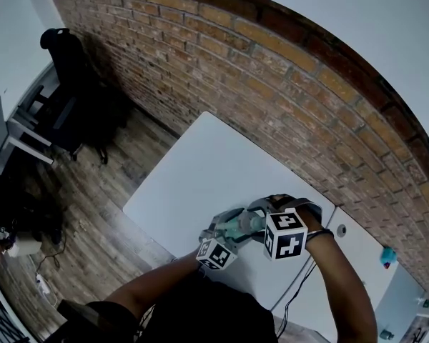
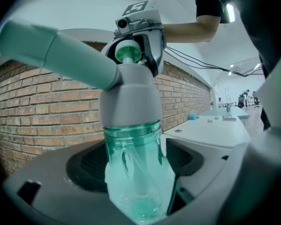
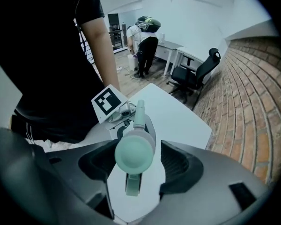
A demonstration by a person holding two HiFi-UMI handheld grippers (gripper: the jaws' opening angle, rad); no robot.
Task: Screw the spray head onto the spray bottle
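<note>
A translucent green spray bottle stands between the jaws of my left gripper, which is shut on its body. A grey spray head sits on the bottle's neck, its nozzle pointing up and to the left. My right gripper reaches the head from the far side, and its jaws close on the pale green cap of the spray head, with the trigger hanging below. In the head view both grippers, left and right, meet at the bottle over the near end of the white table.
A brick wall runs along the table's far side. A second white table on the right carries a small blue object. Black office chairs stand on the wooden floor to the left. A person stands far back.
</note>
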